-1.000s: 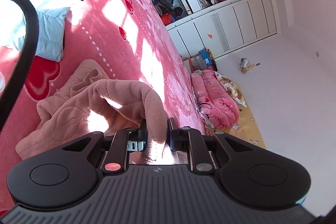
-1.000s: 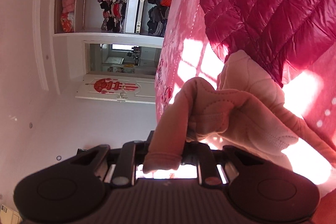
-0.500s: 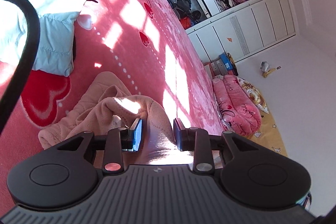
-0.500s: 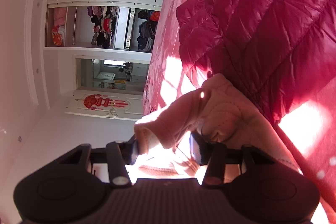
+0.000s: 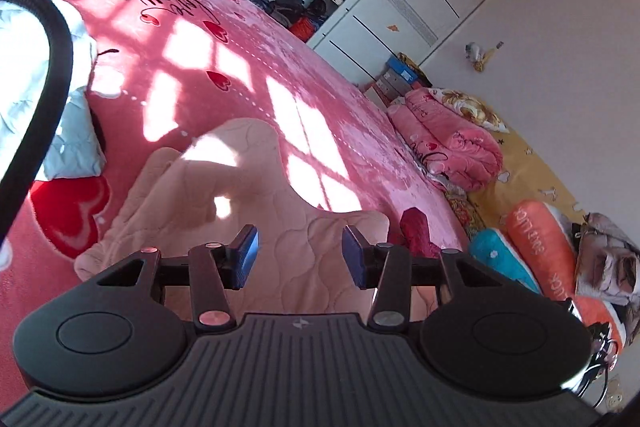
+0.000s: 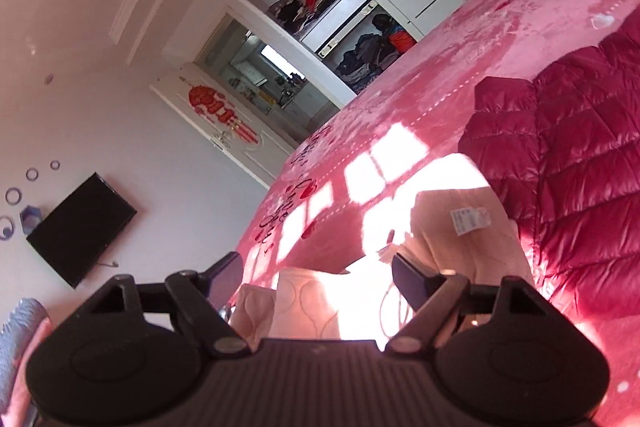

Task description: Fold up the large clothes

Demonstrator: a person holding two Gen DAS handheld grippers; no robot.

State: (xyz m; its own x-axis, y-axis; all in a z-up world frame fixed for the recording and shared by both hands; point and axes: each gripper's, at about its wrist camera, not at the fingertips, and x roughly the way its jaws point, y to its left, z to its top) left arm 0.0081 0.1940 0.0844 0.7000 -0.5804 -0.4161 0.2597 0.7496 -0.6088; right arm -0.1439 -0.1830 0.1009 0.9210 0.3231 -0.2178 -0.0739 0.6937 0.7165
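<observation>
The step in hand was judged to be the release after a fold. It was best done by lifting both tools straight clear, so that no fabric would be dragged along and the fold spoiled. The fingers of the left gripper (image 5: pixel 299 254) had just been opening and were seen well apart, nothing clamped between them, the cloth lying below. The fingers of the right gripper (image 6: pixel 316 277) had likewise just been opening and stood wide, free of the fabric. The pale pink quilted garment (image 5: pixel 240 187) was laid on the pink bed (image 5: pixel 248 75), just in front of both tools. Soft stitched curves were shown across it, and a white care label (image 6: pixel 470 221) was turned up in the right wrist view. A dark red puffer jacket (image 6: pixel 580 167) was lying just beside it.
</observation>
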